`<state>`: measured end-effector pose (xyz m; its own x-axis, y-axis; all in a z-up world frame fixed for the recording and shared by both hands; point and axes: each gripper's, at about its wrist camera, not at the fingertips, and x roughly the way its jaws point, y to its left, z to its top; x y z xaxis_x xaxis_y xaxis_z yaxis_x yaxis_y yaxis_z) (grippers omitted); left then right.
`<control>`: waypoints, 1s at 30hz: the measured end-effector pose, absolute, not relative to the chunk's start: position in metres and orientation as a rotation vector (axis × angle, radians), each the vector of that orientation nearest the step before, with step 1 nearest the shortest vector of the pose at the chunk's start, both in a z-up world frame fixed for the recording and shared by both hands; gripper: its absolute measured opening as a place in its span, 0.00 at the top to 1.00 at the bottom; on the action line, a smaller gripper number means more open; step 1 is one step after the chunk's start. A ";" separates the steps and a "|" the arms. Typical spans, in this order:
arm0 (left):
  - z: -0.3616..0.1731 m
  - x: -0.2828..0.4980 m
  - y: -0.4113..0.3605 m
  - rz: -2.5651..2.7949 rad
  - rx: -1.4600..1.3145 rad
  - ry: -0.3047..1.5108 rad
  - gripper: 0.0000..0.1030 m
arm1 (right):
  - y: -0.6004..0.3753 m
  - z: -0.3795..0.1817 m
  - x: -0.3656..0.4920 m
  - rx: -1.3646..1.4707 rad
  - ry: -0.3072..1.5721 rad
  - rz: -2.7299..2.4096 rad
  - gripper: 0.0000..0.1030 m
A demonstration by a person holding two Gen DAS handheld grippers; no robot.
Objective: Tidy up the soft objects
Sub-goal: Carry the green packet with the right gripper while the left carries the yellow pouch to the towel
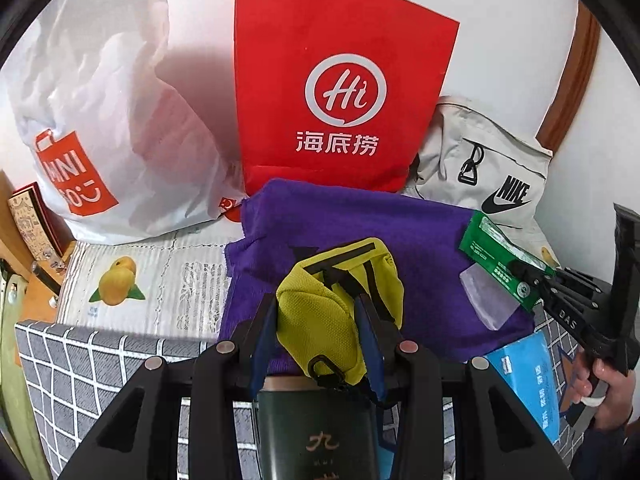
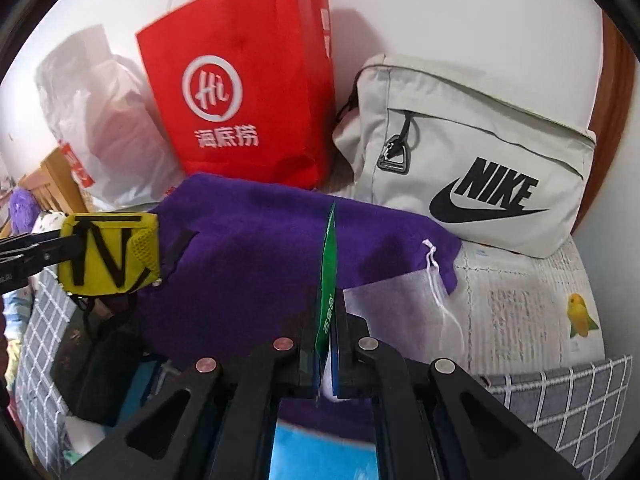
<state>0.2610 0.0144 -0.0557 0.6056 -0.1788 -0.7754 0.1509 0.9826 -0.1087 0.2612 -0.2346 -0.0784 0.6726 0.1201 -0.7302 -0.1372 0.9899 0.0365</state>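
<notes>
Left wrist view: my left gripper [image 1: 316, 320] is clamped on a yellow-green mesh pouch [image 1: 336, 308], its blue-padded fingers [image 1: 264, 332] pressing the pouch from both sides. The pouch (black straps across its face, a black clip at its near end) hangs above a purple towel [image 1: 420, 248] that lies spread on the bed. At the right edge, my right hand [image 1: 608, 388] carries the right gripper [image 1: 528, 280], whose jaws are pinched flat on a green packet [image 1: 496, 256]; a translucent drawstring bag [image 1: 486, 300] hangs with the packet, over the towel's right side. A blue tissue pack [image 1: 528, 384] lies just below the towel's near corner.

Right wrist view: the right gripper [image 2: 326, 320] appears edge-on to the green packet [image 2: 328, 264], jaws fully together on it, with the white drawstring bag [image 2: 396, 300] just beside them. The left gripper [image 2: 60, 248] enters from the left, bearing the pouch [image 2: 110, 256] over the towel's [image 2: 248, 248] left edge.

Background, both views: a red Haidilao paper bag [image 1: 340, 88] stands upright against the wall, a white Miniso plastic bag [image 1: 104, 128] to its left, a grey Nike bag [image 2: 472, 160] to its right. The fruit-printed bed mat [image 1: 160, 276] and a grey checked cover [image 1: 92, 364] lie beneath.
</notes>
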 end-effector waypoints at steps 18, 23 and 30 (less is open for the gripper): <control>-0.064 0.300 -0.011 -0.250 -0.012 0.924 0.64 | -0.249 -0.112 0.293 -0.037 0.974 0.127 0.92; -0.073 0.310 -0.018 -0.241 0.010 0.949 0.64 | -0.250 -0.115 0.290 -0.047 0.977 0.131 0.92; -0.097 0.318 -0.020 -0.211 0.036 1.009 0.64 | -0.254 -0.114 0.285 -0.065 0.966 0.102 0.69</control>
